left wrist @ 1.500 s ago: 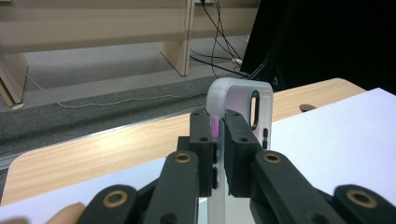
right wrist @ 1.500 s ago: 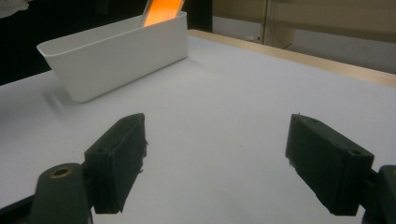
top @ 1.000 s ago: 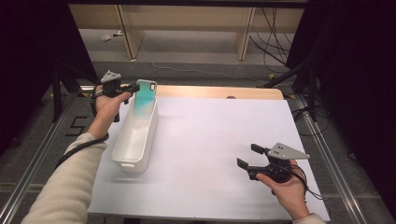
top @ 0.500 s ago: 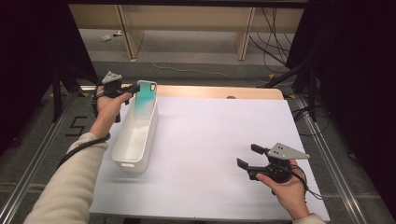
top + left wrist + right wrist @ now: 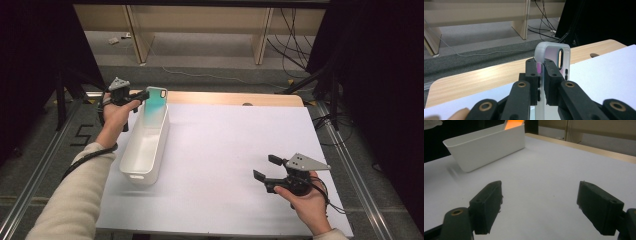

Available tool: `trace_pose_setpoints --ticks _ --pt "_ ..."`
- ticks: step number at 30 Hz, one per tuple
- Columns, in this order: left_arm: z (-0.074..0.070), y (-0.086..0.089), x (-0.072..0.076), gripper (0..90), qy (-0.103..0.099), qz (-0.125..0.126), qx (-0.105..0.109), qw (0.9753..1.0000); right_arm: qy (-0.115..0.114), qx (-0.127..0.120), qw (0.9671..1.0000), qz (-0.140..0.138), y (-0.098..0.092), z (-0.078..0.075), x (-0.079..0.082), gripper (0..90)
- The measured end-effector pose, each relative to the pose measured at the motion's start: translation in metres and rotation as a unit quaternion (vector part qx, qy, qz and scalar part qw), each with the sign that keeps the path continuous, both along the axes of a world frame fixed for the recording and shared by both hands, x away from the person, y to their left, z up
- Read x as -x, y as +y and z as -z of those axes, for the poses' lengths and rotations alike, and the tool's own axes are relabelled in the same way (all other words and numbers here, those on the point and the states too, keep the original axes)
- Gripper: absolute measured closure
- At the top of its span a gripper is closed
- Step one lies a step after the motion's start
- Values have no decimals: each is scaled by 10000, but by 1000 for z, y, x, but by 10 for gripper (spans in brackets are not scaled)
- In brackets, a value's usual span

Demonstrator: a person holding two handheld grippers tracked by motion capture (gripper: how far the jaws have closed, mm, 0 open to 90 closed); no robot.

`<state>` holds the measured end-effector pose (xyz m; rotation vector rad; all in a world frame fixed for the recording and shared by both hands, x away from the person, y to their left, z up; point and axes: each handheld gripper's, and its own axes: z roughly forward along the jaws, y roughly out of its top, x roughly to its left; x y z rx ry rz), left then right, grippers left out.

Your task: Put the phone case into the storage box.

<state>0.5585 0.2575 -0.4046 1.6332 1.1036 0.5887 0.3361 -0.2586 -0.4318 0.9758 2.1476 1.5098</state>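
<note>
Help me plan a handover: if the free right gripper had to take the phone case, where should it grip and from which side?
Probably the phone case's free upper long edge near the camera cutout, coming from the table's middle. It stands tilted in the white bin's far end, and the left gripper already pinches the opposite edge. The right gripper is open.

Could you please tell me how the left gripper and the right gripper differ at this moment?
The left gripper has its jaws closed on the edge of a phone case, while the right gripper has its jaws wide apart with nothing between them. The left gripper is at the far end of the white bin; the right gripper is over bare white table at the near right. Both are black, two-jawed and hand-held.
</note>
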Motion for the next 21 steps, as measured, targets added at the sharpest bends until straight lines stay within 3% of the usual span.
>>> trace_pose_setpoints --ticks 4,8,12,13,18,21 --pt "1 0 1 826 4 -9 -20 10000 -6 87 10000 -3 0 0 0 217" --pt "2 0 2 826 18 -14 -15 10000 -50 -34 10000 -16 1 2 -1 217" --pt "4 1 2 826 20 -1 -13 10000 -34 -21 10000 -20 1 1 -1 217" --pt "4 1 2 826 25 2 1 10000 -14 83 10000 7 0 0 0 217" --pt "5 3 2 825 48 -10 -24 10000 -24 -6 10000 -22 1 1 -1 217" --pt "5 4 2 826 57 -14 -27 10000 -4 61 10000 5 0 1 -1 216"
